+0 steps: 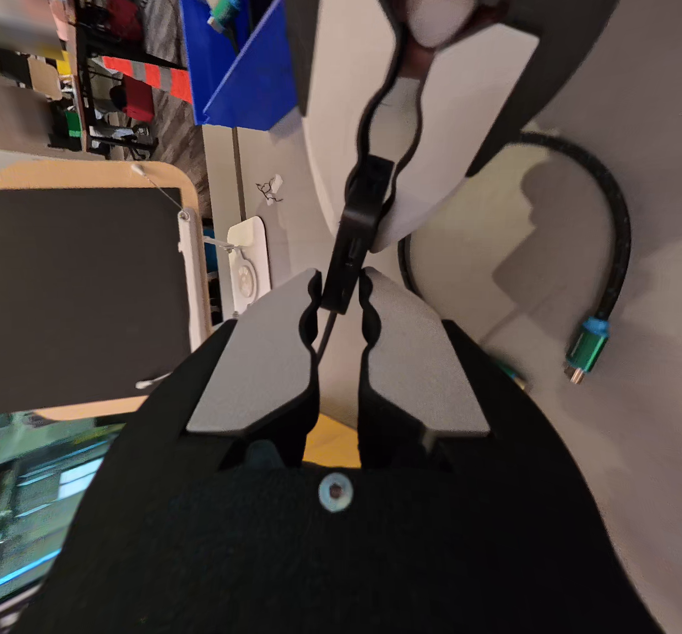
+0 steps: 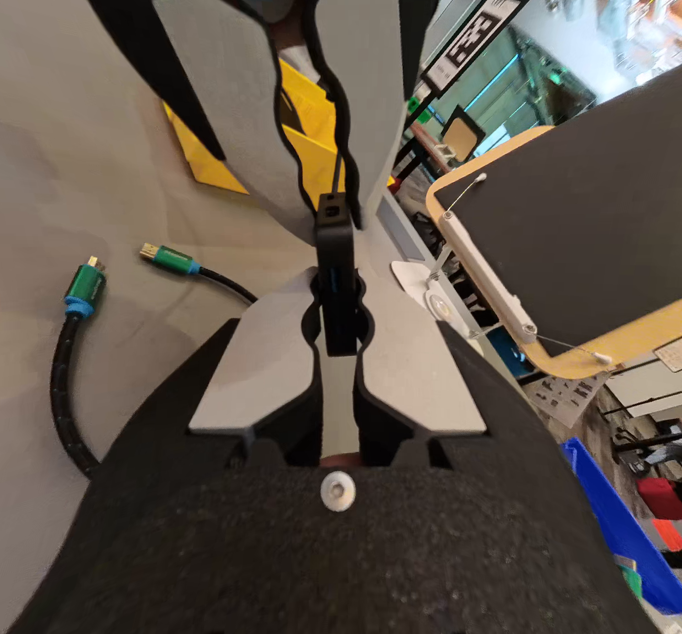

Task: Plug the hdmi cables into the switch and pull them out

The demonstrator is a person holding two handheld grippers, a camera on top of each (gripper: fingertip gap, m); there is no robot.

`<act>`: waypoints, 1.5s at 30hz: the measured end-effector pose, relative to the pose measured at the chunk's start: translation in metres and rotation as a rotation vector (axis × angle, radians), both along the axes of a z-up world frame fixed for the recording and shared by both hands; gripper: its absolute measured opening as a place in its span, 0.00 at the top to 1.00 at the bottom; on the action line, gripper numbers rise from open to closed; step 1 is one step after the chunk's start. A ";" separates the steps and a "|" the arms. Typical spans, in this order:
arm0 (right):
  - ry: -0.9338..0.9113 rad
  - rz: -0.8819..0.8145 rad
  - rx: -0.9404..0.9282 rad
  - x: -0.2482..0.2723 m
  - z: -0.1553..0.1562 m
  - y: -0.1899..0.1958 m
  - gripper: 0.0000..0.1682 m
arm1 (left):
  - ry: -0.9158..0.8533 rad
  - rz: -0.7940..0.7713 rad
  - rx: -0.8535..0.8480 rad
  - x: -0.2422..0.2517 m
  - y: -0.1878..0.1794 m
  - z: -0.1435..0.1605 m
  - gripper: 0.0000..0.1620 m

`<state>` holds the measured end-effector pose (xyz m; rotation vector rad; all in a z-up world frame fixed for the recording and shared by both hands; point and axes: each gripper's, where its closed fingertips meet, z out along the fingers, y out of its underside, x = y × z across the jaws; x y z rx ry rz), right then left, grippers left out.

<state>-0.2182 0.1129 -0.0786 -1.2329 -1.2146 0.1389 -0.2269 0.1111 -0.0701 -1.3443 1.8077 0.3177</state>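
Grippers first: your left gripper point(image 1: 338, 284) and right gripper point(image 2: 337, 306) each clamp an end of the black switch point(image 2: 334, 284), held in the air between them. Both green cable plugs point(image 2: 86, 286) lie loose on the grey table point(image 2: 55, 137), well apart from the switch. Opposed pulling could twist it free.

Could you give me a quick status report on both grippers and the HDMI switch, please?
Both grippers shut on the black switch, left gripper and right gripper at opposite ends. Both green HDMI plugs unplugged on the table. Nothing in the way.
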 end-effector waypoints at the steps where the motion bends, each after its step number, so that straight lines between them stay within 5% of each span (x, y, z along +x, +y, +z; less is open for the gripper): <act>1: 0.026 0.009 -0.002 0.001 0.002 -0.001 0.92 | -0.067 0.015 -0.023 0.001 0.000 0.003 0.87; 9: 0.255 0.135 -0.243 0.015 -0.003 -0.006 0.92 | -0.876 0.032 -0.577 0.000 -0.043 0.033 0.91; 15: 0.519 0.412 -0.500 0.015 0.019 -0.031 0.93 | -0.893 0.059 -0.804 0.001 -0.059 -0.013 0.78; 21: 0.495 0.620 -0.654 -0.005 0.013 -0.066 0.93 | -1.127 -0.032 -0.864 0.009 -0.059 0.012 0.73; 23: 0.458 0.644 -0.673 -0.009 0.008 -0.073 0.92 | -1.123 -0.093 -0.884 0.009 -0.067 0.014 0.83; 29: 0.291 0.657 -0.684 -0.024 -0.010 -0.088 0.92 | -1.024 -0.165 -0.854 0.023 -0.086 0.004 0.90; 45: 0.029 0.547 -0.613 -0.027 -0.038 -0.090 0.92 | -0.755 -0.184 -0.688 0.015 -0.090 -0.022 0.91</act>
